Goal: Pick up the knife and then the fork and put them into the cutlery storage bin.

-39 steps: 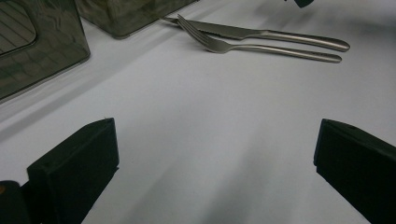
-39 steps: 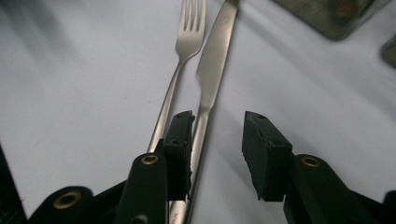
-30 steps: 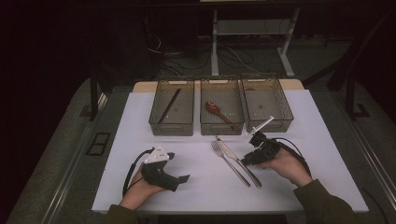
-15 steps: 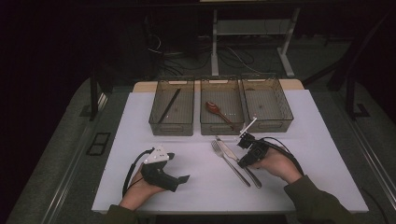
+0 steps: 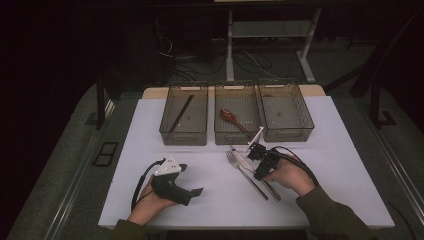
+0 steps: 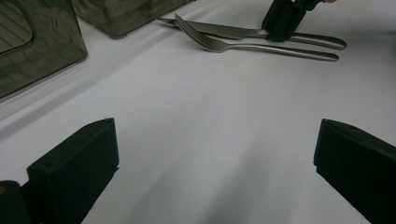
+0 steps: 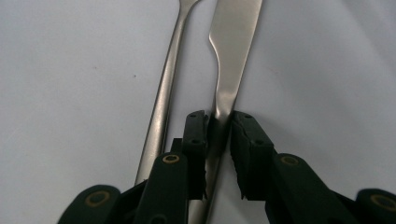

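Right gripper (image 5: 256,161) sits over the knife (image 7: 231,70), jaws narrow and straddling the knife's neck where blade meets handle; they have just been closing, knife between them, the pads look to be touching it on both sides in the right gripper view but a firm pinch cannot be confirmed. Knife lies flat on the white table (image 5: 345,165), just in front of the middle bin (image 5: 235,135), handle toward the person. Fork (image 5: 245,172) lies flat just left of the knife, parallel, nearly touching it. Left gripper (image 5: 172,182) rests on the table well left of the knife, jaws wide, nothing between them. Middle bin holds a wooden spoon (image 5: 234,120); left bin (image 5: 182,132) holds a dark stick (image 5: 181,113); right bin (image 5: 287,130) stands just right of the middle bin.
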Motion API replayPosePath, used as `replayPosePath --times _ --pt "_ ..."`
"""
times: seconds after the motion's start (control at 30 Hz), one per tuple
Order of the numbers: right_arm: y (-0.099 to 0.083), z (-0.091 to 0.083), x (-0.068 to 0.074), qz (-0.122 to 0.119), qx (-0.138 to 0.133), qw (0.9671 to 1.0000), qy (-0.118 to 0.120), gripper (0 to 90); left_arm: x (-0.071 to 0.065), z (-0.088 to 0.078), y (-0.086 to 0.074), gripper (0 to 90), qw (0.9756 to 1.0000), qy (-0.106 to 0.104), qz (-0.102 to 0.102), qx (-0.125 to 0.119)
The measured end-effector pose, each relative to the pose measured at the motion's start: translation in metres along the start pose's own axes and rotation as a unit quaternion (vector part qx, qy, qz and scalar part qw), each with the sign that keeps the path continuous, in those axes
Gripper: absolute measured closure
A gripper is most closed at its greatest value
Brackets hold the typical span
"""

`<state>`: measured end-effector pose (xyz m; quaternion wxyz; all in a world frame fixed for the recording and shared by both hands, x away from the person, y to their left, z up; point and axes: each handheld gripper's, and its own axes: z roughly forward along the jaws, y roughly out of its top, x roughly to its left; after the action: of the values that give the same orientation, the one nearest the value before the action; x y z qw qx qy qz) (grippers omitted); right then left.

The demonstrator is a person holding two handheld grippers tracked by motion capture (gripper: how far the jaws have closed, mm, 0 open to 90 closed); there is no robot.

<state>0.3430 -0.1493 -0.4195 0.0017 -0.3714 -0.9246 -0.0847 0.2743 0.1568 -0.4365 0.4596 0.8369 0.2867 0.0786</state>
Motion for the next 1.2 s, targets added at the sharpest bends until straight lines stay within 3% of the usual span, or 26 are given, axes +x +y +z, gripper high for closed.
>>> replayPosePath --times 0.03,0.07,0.17,0.5,0.9,1.2 --pt "0.0 0.001 -0.002 -0.014 -0.003 0.9999 -0.004 75.7 0.0 0.0 0.0 0.0 1.0 0.0 0.0 0.0" --pt "0.0 0.0 0.0 0.0 0.0 1.0 -0.001 76.5 0.0 0.0 0.0 0.0 1.0 0.0 0.001 0.0" --pt "0.0 0.0 -0.002 0.004 -0.001 1.0 0.001 77.8 0.0 0.0 0.0 0.0 1.0 0.0 0.0 0.0" --pt "-0.002 -0.001 -0.002 -0.004 -0.007 1.0 0.0 78.8 0.0 0.0 0.0 0.0 1.0 0.001 -0.002 -0.001" --pt "-0.013 -0.007 -0.015 -0.005 -0.045 0.9988 0.016 78.9 0.0 -0.001 0.0 0.0 1.0 0.001 -0.001 -0.002" --pt "-0.025 -0.016 -0.029 -0.011 -0.09 0.9948 0.045 78.9 0.001 -0.001 0.0 0.0 1.0 0.002 -0.002 -0.002"
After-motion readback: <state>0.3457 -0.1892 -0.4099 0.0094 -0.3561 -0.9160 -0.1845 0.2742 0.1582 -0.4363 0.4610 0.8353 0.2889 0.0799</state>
